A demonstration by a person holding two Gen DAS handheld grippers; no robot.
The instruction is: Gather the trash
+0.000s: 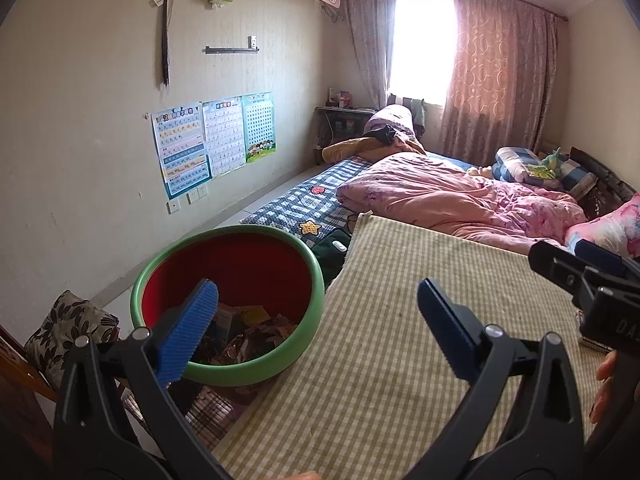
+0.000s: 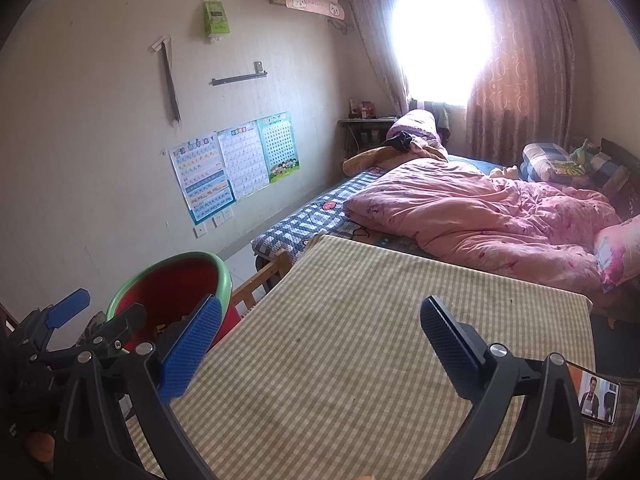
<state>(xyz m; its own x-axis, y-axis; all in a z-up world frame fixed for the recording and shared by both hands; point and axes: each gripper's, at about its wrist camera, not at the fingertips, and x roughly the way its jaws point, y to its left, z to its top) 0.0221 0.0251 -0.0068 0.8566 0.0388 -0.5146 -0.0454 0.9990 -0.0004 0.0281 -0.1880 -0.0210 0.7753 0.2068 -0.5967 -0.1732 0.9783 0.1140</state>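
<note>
At far left the bin (image 1: 228, 304), red inside with a green rim, sits just off the table's (image 1: 400, 340) left edge, and the trash (image 1: 248, 332) lies in its bottom: crumpled wrappers and paper, I think. It looks light, soft and crushable, so I would pinch a raised fold, not a flat face. My left gripper (image 1: 316, 332) hangs wide and empty, one pad over the bin, one over the cloth. My right gripper (image 2: 320, 346) is spread wide too, holding nothing above bare checked cloth. A phone (image 2: 598, 398) lies at the table's right edge.
</note>
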